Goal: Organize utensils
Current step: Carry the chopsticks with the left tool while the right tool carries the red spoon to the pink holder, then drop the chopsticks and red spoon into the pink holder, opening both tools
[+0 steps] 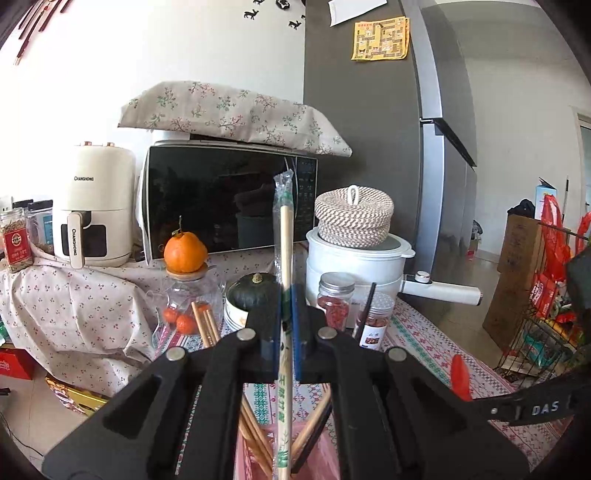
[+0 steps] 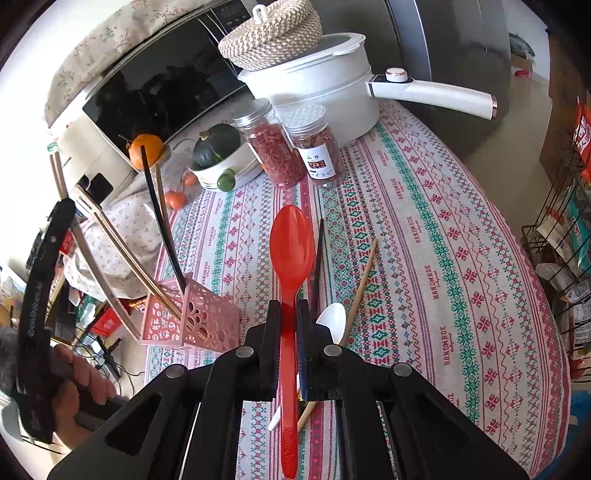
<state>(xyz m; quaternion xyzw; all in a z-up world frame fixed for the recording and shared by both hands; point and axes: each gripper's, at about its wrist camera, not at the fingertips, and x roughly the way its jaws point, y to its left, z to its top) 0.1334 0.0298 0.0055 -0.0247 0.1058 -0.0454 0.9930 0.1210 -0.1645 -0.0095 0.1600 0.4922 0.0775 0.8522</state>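
Utensils: two are held, the rest lie on the surface or stand in the pink caddy.

Right claw: closed tight on the handle of a red spoon. The bowl points forward past the fingertips, and the handle runs back under the camera. The spoon hangs over the patterned cloth.

Just under and right of that claw lie a white spoon, a single wooden chopstick and a dark chopstick, all flat on the cloth.

Left of them the pink caddy stands at the surface edge. It holds several wooden chopsticks and one black chopstick, all leaning out to the left.

Left claw: pinched shut on a wrapped chopstick pair still in its clear sleeve. The pair points up and forward, with the pink caddy directly below. In the right wrist view a hand grips the left tool's handle at the far left.

Further back: two spice jars, a bowl stack topped by a green squash, and an orange on a glass jar.

Farthest: a white pot carrying a woven basket, a microwave, an air fryer and a fridge.
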